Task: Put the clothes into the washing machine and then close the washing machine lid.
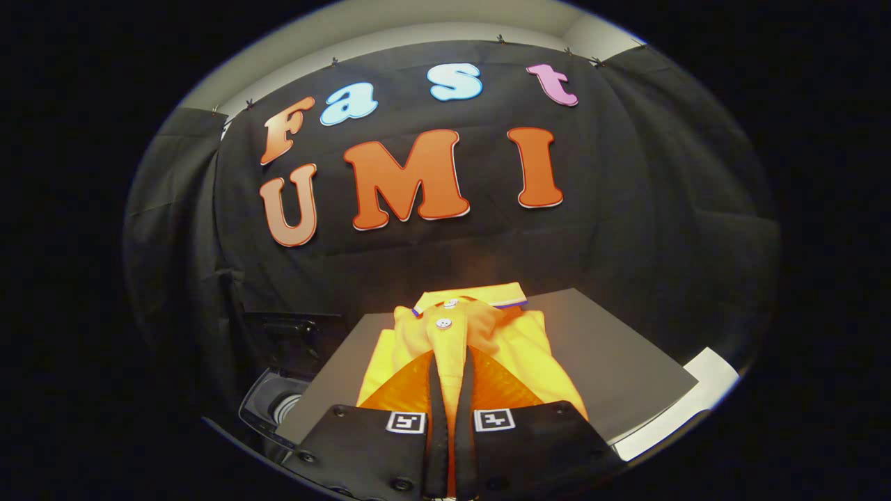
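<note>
Grey, matte board [612,362] forms the work surface, resting on a white tabletop [703,390] whose pale edge shows beyond the board's right side. Black cloth [661,229] hangs behind as the booth wall, with a light wall strip above it. One yellow polo shirt [529,348] lies folded on the board, its collar farthest from the fingers; two white buttons [444,323] sit on the placket. One washing machine [278,403] stands lower, to the left of the board, its dark opening and a pale rim partly visible. The gripper [451,376] reaches over the shirt, its two fingers drawn nearly together with a narrow strip of yellow fabric between them; whether both press on the cloth cannot be told. Two square markers [406,422] sit on the gripper body.
</note>
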